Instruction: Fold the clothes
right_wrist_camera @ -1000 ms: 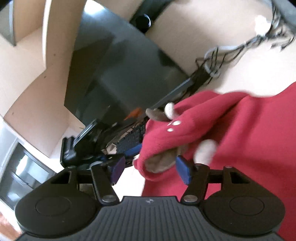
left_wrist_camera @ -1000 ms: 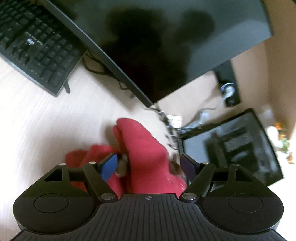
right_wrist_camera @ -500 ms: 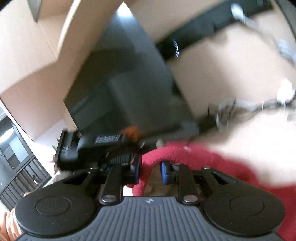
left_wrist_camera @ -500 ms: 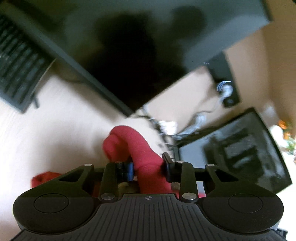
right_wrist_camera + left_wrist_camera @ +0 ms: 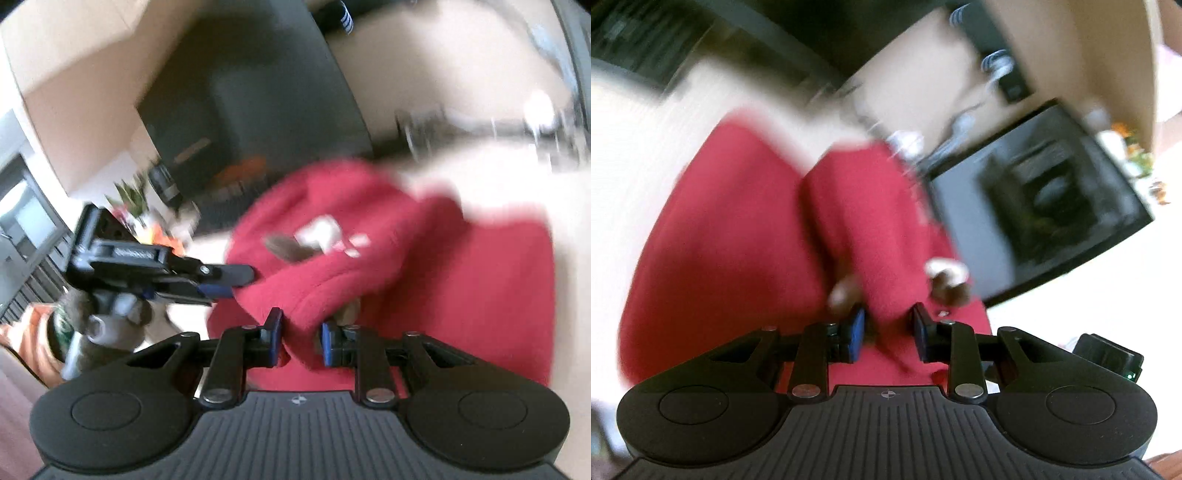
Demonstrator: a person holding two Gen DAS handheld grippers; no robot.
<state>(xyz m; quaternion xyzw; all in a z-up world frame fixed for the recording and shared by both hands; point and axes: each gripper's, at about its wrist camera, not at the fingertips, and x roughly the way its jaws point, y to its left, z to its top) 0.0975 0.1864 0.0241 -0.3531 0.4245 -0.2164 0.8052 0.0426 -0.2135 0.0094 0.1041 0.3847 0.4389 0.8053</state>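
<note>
Red fleece fills the middle of both wrist views: a red garment (image 5: 746, 236) is spread over a pale wooden desk (image 5: 631, 155), with a thick fold of it raised toward each camera. In the left wrist view the left gripper (image 5: 888, 334) is seen closed on a ridge of the fabric, its blue pads pressed into the cloth from either side; its jaws have just been closing, with the garment between them. Small white and brown trims (image 5: 947, 280) are seen on the fabric just beyond the right-hand pad, though their form is lost in blur. In the right wrist view the right gripper (image 5: 300, 341) is likewise clamped on a bunched fold of the same garment (image 5: 461, 288), and a white patch (image 5: 321, 236) is seen on the raised fabric above it. The left gripper (image 5: 221, 282) is also caught in that view, at the garment's left edge, with its fingers pinched on the cloth. Behind the garment a dark monitor (image 5: 251, 92) is seen standing on the desk, and a smaller dark screen (image 5: 1045, 199) lies tilted to the right in the left wrist view. Both pictures are heavily smeared
</note>
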